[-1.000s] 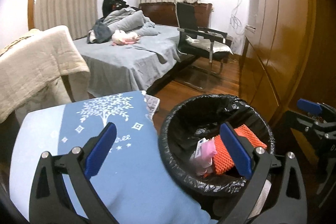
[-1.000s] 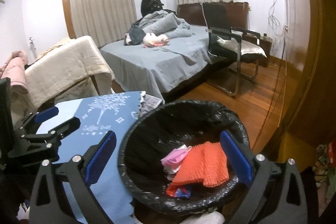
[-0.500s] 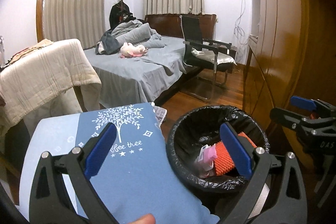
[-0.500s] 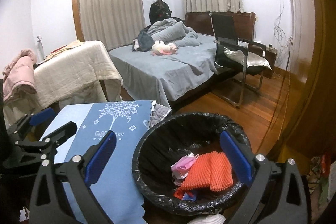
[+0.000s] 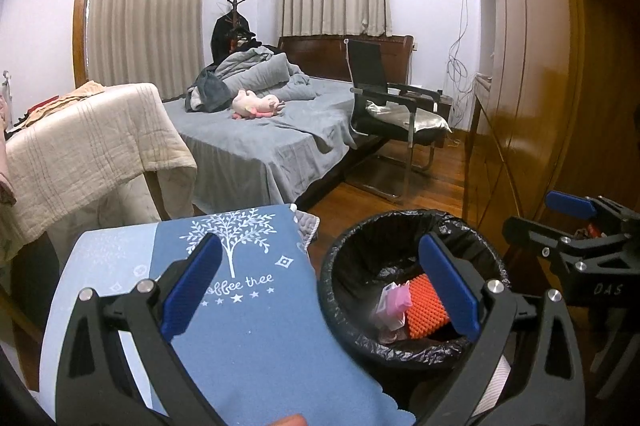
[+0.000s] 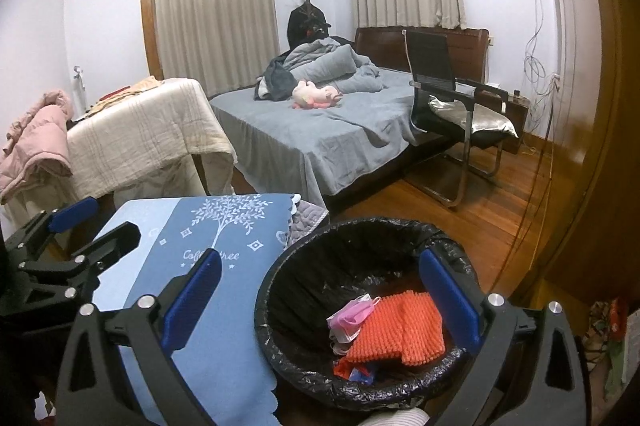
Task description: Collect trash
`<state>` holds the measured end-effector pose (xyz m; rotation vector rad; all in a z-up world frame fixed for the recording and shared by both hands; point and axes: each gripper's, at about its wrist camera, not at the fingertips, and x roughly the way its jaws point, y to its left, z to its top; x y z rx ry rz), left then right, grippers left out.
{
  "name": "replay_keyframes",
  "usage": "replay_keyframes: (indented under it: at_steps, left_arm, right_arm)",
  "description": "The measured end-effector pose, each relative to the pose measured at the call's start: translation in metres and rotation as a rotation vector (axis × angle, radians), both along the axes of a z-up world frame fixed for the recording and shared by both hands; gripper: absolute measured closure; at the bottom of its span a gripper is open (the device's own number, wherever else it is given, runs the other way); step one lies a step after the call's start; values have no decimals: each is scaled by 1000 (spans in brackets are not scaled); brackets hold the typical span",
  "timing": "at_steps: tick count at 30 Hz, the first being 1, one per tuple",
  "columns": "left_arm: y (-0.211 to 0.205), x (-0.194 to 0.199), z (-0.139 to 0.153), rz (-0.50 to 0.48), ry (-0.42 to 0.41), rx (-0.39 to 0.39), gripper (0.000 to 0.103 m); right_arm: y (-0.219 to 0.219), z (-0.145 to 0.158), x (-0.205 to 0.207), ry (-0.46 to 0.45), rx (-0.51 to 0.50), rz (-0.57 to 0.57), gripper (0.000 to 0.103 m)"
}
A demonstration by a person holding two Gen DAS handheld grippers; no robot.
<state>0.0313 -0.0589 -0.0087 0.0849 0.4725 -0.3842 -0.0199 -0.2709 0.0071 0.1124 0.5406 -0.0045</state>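
A round bin with a black liner (image 5: 412, 354) (image 6: 304, 266) stands on the floor beside a table with a blue cloth (image 5: 248, 330) (image 6: 188, 238). Inside lie an orange foam net (image 5: 426, 310) (image 6: 400, 326), a pink mask (image 5: 394, 300) (image 6: 352, 312) and small wrappers. My left gripper (image 5: 320, 290) is open and empty, held above the table's edge and the bin. My right gripper (image 6: 320, 296) is open and empty above the bin. Each gripper shows in the other's view, the right one (image 5: 576, 222) and the left one (image 6: 76, 230).
A bed with grey bedding (image 5: 272, 134) and a pink plush toy (image 5: 256, 104) stands behind. A black chair (image 5: 392, 106) is to its right. A beige blanket (image 5: 88, 146) drapes over furniture at the left. A wooden wardrobe (image 5: 528, 86) lines the right wall.
Both grippers have drawn up and back from the bin, so more of the room shows. The trash in the bin has not moved.
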Motion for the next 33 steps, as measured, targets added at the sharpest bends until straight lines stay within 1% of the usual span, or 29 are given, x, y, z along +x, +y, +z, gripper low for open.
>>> replay_keyframes:
  at_steps: [7,33]
  left_arm:
    - [1,0,0,2,12,-2,7]
    - [3,0,0,5,11,-2,7]
  right_arm:
    - [1,2,-1,0,-3,3,6]
    - [3,3,-2,-1,-7,3,6]
